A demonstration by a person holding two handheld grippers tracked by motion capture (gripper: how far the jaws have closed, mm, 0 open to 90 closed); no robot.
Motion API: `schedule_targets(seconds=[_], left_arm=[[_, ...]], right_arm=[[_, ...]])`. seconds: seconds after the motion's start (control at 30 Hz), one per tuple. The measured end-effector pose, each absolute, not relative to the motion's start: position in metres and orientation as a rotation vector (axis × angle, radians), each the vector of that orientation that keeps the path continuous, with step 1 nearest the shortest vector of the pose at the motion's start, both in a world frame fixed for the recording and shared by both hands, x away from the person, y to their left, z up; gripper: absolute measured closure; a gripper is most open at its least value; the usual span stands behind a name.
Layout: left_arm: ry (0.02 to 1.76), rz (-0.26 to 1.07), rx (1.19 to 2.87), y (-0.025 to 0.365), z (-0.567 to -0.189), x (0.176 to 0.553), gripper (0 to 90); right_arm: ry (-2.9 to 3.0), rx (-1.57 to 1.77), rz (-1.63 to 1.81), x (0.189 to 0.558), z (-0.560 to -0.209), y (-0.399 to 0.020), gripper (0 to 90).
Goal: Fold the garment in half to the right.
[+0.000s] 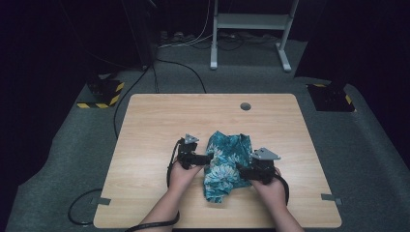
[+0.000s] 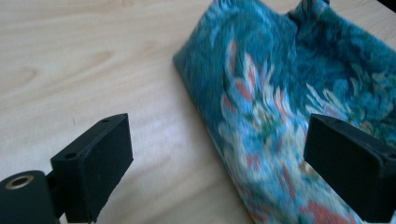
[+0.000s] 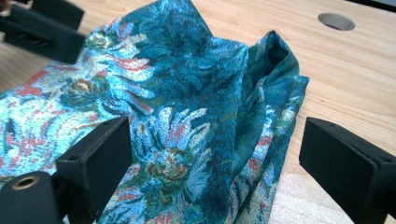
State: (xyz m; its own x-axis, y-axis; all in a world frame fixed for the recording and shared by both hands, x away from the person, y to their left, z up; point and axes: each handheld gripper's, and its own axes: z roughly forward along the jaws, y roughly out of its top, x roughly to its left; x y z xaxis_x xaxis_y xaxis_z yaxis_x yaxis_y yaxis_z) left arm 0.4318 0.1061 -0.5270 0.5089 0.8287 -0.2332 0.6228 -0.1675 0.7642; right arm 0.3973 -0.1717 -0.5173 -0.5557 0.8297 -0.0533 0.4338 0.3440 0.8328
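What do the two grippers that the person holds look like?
Both are black. The left gripper and the right gripper each carry a grey three-cornered plate on top and trail a black cable. In the gripper views the jaws are thick, black, block-shaped pads, with small holes near their edges. The forearms are bare, no sleeves showing.

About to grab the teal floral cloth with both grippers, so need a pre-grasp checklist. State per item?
1. Left gripper jaws open: ok.
2. Right gripper jaws open: ok.
3. Cloth edge between the left jaws: ok, one edge lies inside the gap.
4. Cloth between the right jaws: ok, bunched folds fill the gap.
5. Cloth lies flat: not ok, crumpled and folded over.
6. Single layer under either jaw pair: cannot tell.
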Motion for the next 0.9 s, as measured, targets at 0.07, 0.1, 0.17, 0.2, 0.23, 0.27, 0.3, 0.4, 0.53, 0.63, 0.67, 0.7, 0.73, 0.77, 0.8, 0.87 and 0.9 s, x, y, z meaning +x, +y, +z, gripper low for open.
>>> schedule_targets(seconds=[0.07, 0.1, 0.17, 0.2, 0.23, 0.27, 0.3, 0.4, 0.53, 0.63, 0.67, 0.7, 0.73, 0.77, 0.8, 0.87, 0.9], left_arm=[[1.198, 0.294, 1.883, 0.106, -0.529, 0.426, 9.0], [1.200, 0.293, 1.886, 0.105, -0.529, 0.424, 9.5], [1.198, 0.290, 1.887, 0.103, -0.529, 0.419, 9.7], [1.194, 0.290, 1.889, 0.101, -0.529, 0.417, 10.3], [1.191, 0.294, 1.892, 0.100, -0.529, 0.415, 10.5], [1.188, 0.291, 1.892, 0.099, -0.528, 0.413, 10.9], [1.182, 0.282, 1.890, 0.097, -0.528, 0.411, 12.0], [1.195, 0.290, 1.902, 0.093, -0.528, 0.407, 14.4], [1.202, 0.314, 1.932, 0.087, -0.528, 0.404, 17.5], [1.200, 0.310, 1.956, 0.084, -0.530, 0.402, 23.4], [1.190, 0.305, 1.966, 0.083, -0.531, 0.402, 26.6], [1.191, 0.306, 1.971, 0.082, -0.532, 0.401, 30.1], [1.200, 0.296, 1.969, 0.082, -0.533, 0.401, 30.5], [1.202, 0.289, 1.967, 0.081, -0.534, 0.402, 31.9], [1.204, 0.287, 1.969, 0.081, -0.535, 0.402, 35.1], [1.208, 0.295, 1.967, 0.082, -0.536, 0.401, 39.4], [1.203, 0.300, 1.968, 0.082, -0.536, 0.401, 42.2]], right_arm=[[2.142, 1.109, 1.104, 0.399, -0.519, -0.173, 9.2], [2.143, 1.115, 1.106, 0.400, -0.520, -0.173, 9.3], [2.145, 1.127, 1.110, 0.401, -0.522, -0.174, 9.2], [2.148, 1.134, 1.112, 0.402, -0.523, -0.175, 9.2], [2.148, 1.139, 1.111, 0.403, -0.524, -0.175, 9.2], [2.151, 1.148, 1.112, 0.403, -0.525, -0.175, 9.2], [2.153, 1.151, 1.111, 0.404, -0.526, -0.175, 9.2], [2.165, 1.163, 1.100, 0.405, -0.530, -0.174, 9.2], [2.175, 1.175, 1.091, 0.406, -0.533, -0.172, 9.4], [2.187, 1.178, 1.080, 0.407, -0.535, -0.171, 10.6], [2.189, 1.183, 1.077, 0.407, -0.535, -0.171, 11.1], [2.192, 1.187, 1.077, 0.408, -0.536, -0.171, 12.1], [2.196, 1.188, 1.072, 0.408, -0.536, -0.171, 12.6], [2.199, 1.189, 1.071, 0.408, -0.537, -0.171, 13.7], [2.206, 1.191, 1.068, 0.409, -0.537, -0.170, 15.9], [2.224, 1.194, 1.050, 0.409, -0.539, -0.169, 18.3], [2.230, 1.194, 1.045, 0.409, -0.540, -0.169, 20.9]])
